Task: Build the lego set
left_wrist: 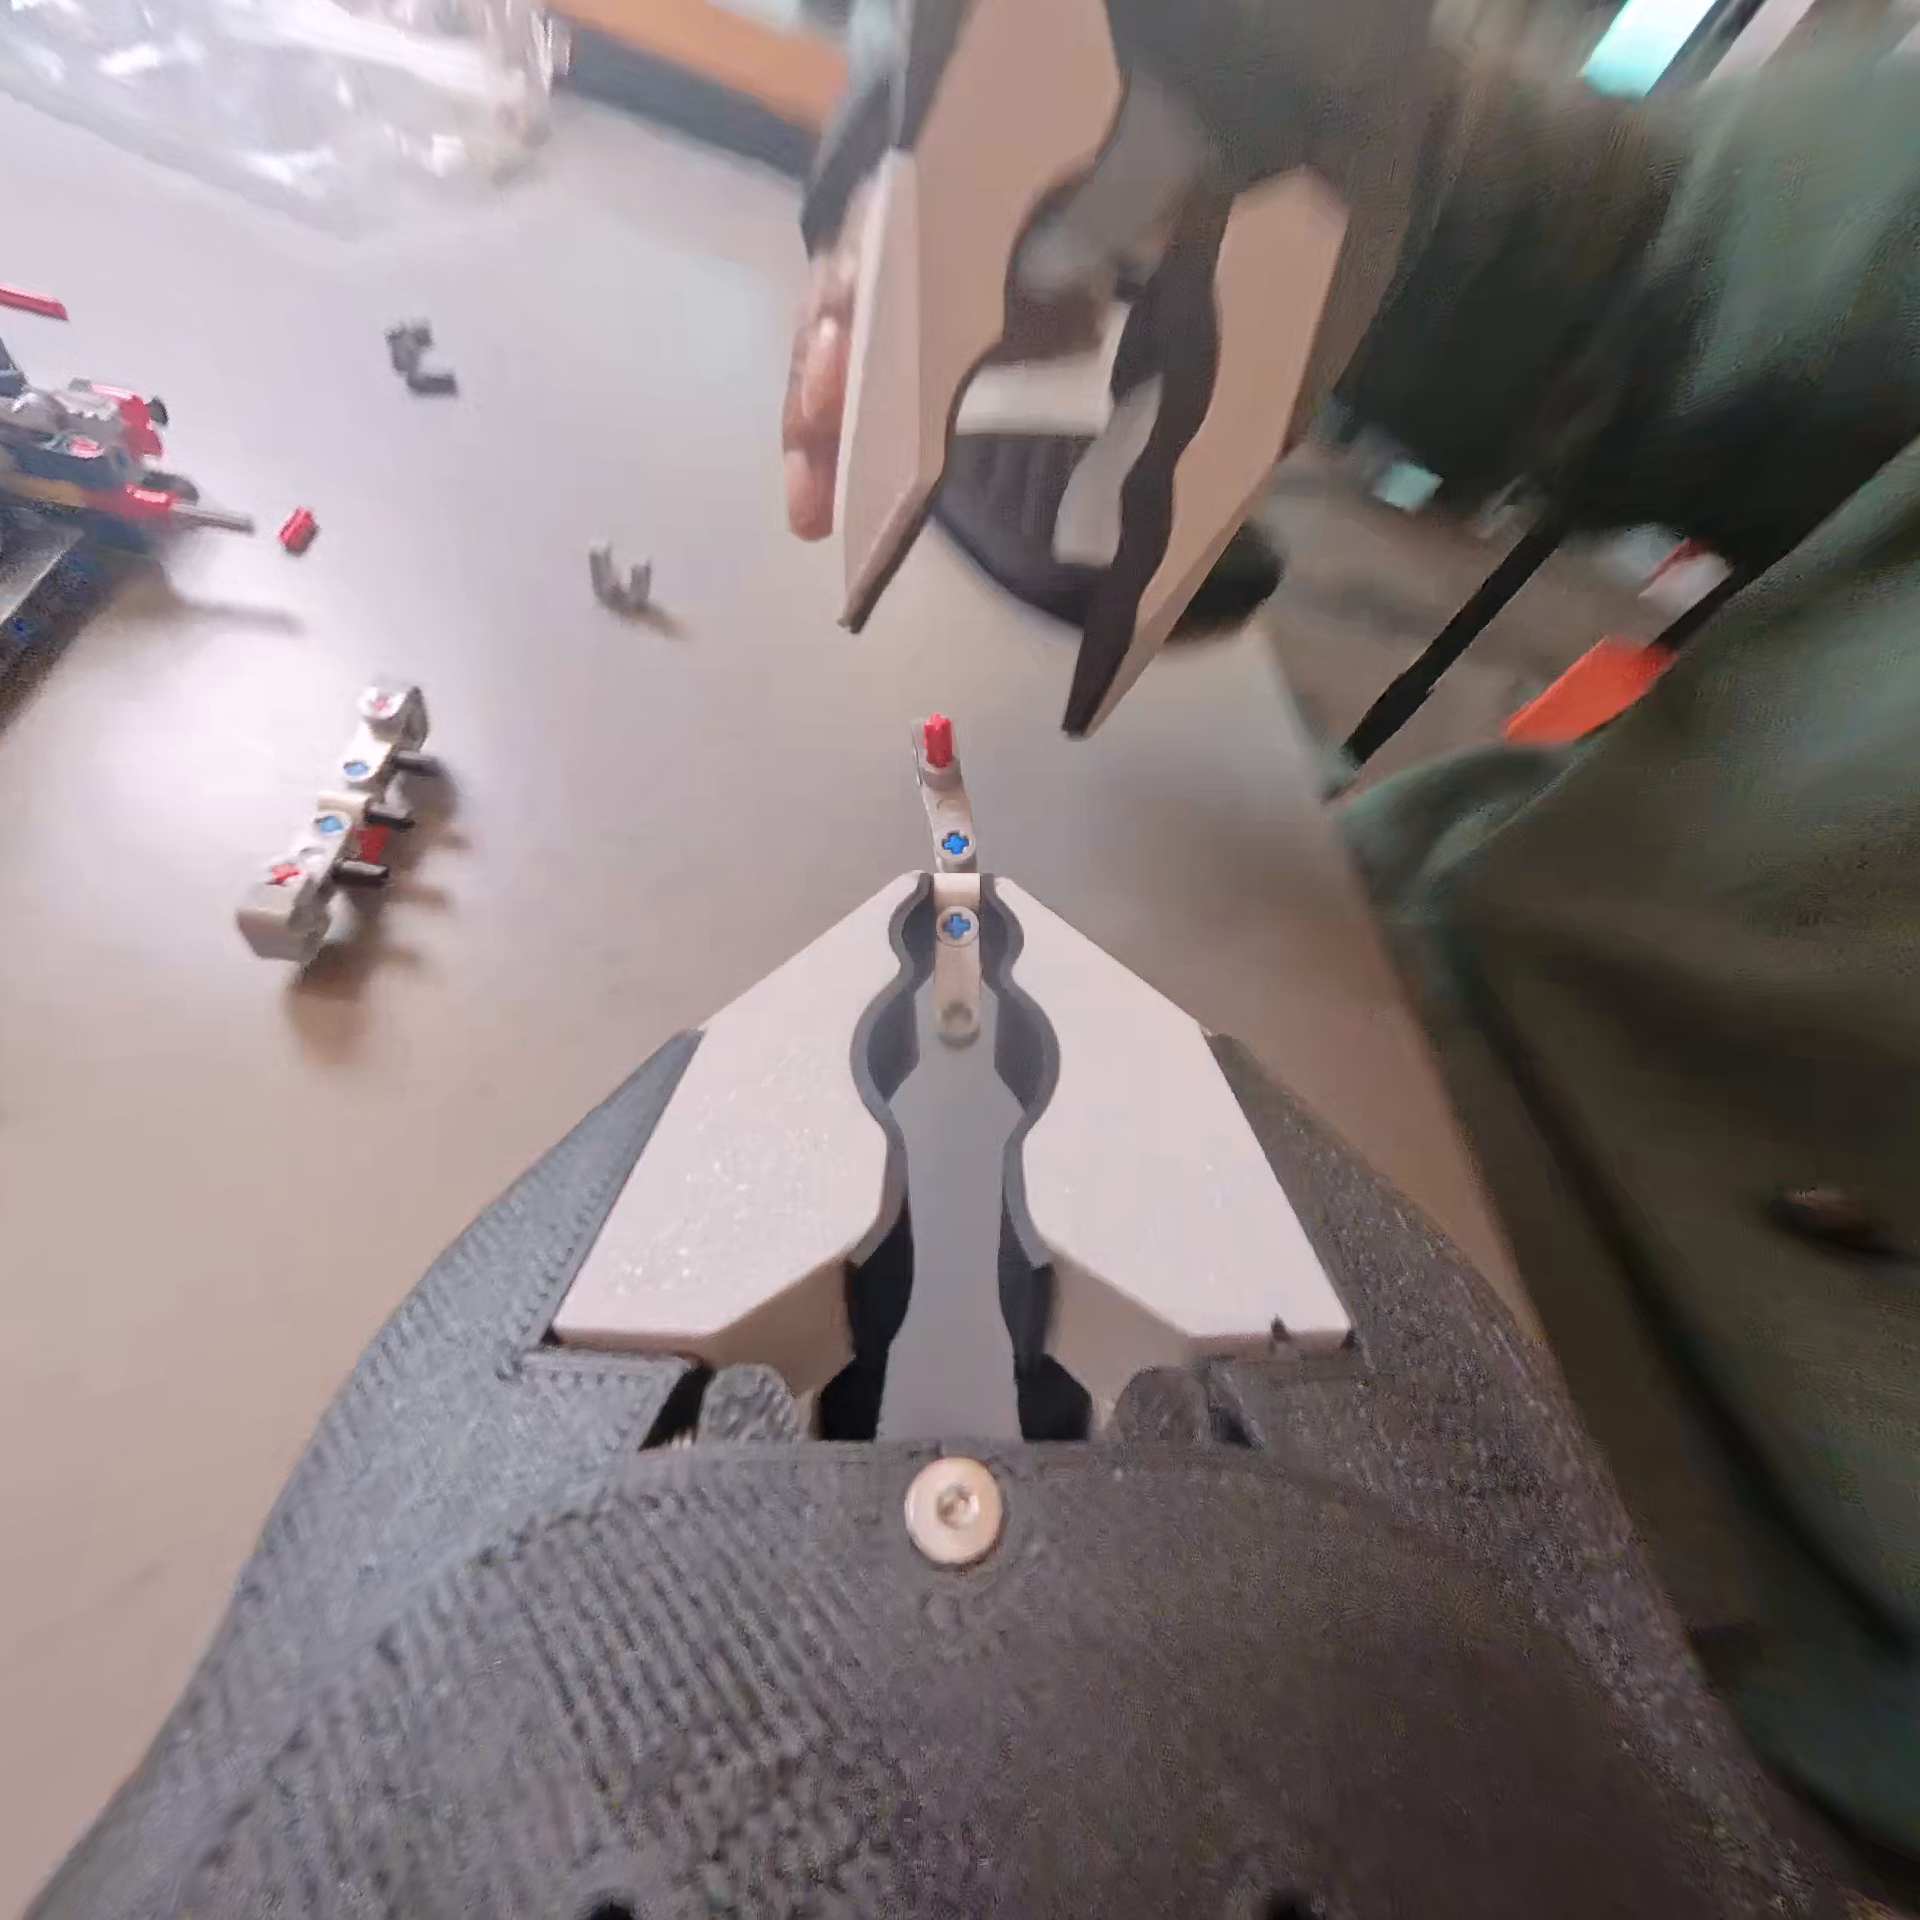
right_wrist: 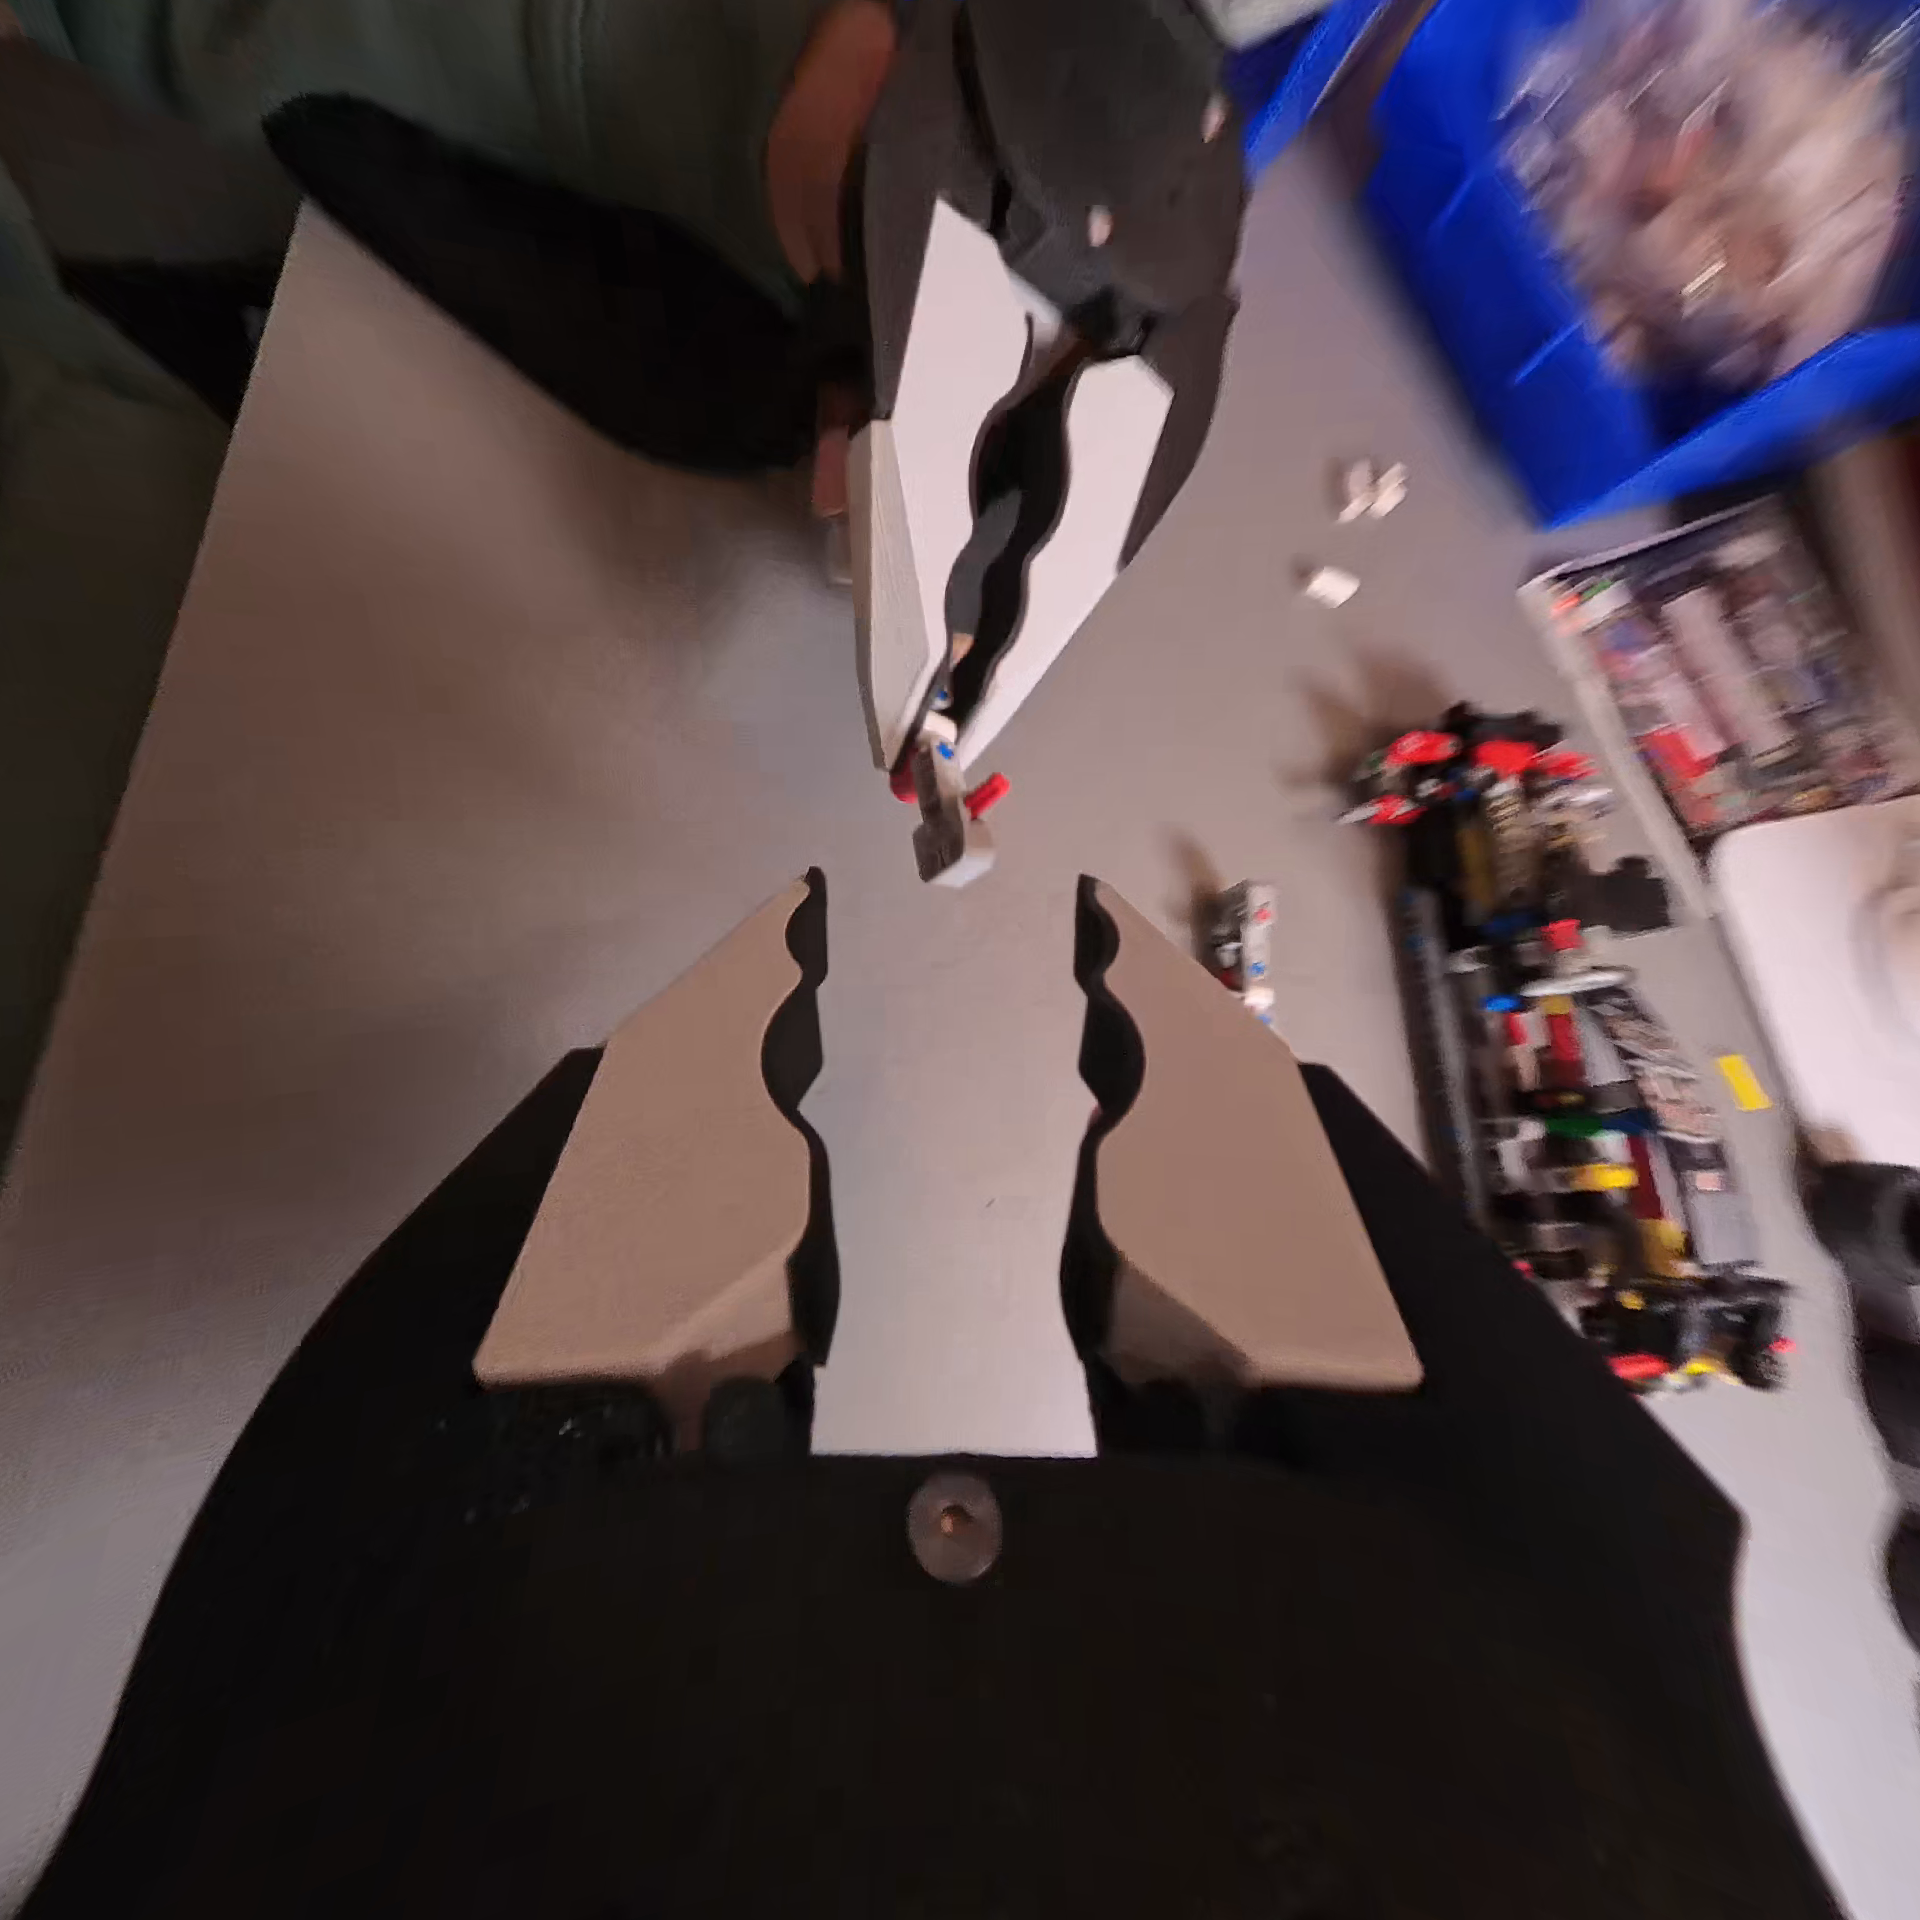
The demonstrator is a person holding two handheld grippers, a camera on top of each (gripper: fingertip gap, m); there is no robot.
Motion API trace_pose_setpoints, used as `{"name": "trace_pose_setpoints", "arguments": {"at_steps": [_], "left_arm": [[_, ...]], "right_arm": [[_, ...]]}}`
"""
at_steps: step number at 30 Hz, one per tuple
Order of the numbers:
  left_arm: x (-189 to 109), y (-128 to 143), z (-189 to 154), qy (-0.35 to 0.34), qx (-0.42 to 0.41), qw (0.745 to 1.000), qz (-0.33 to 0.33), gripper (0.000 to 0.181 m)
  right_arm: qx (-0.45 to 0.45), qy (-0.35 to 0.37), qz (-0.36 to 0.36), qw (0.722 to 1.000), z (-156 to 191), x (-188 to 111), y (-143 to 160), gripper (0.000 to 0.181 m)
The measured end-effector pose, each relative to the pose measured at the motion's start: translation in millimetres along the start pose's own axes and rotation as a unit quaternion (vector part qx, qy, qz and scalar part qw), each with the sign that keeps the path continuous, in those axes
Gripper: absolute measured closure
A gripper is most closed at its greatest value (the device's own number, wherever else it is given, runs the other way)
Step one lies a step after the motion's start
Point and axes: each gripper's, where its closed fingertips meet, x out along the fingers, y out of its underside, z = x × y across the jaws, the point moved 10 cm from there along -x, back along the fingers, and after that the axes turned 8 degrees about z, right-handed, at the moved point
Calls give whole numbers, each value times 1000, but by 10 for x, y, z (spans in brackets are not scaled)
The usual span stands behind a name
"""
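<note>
My left gripper point(left_wrist: 956, 883) is shut on a light grey beam assembly point(left_wrist: 948, 805) with blue pins and a red axle at its far end, held above the table. In the right wrist view the left gripper point(right_wrist: 925, 743) comes in from the top with the same assembly point(right_wrist: 948, 831) sticking out of its tips. My right gripper point(right_wrist: 951, 888) is open and empty, its jaws wide apart just short of the assembly's end. In the left wrist view the right gripper point(left_wrist: 966, 675) hangs open above and beyond the assembly, apart from it.
A second grey beam assembly point(left_wrist: 332, 831) lies on the table point(left_wrist: 623, 1039) to the left, with small grey pieces point(left_wrist: 620, 582) and a red piece point(left_wrist: 298, 530). The part-built car point(right_wrist: 1558, 1039), a booklet point(right_wrist: 1714, 665) and a blue bin point(right_wrist: 1662, 260) are at the right. A green sleeve point(left_wrist: 1662, 935) is close by. About 4 cm separates my left fingertips from my right.
</note>
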Motion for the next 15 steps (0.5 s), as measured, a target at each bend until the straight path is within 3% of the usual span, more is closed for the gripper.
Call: {"name": "trace_pose_setpoints", "arguments": {"at_steps": [3, 6, 10, 15], "left_arm": [[-102, -55, -4, 98, -65, 990, -80, 175], [-59, -64, 0, 175, -113, 972, -105, 175], [96, -76, 8, 247, -163, 949, -109, 176], [235, -65, 40, 271, -198, 937, -96, 175]], "right_arm": [[-25, 72, -86, 993, 103, -86, 69, 131], [-65, 109, -134, 983, 176, -122, 67, 129], [-91, 83, -165, 979, 145, -111, 74, 129], [-96, 28, -200, 975, 85, -51, 127, 140]]}}
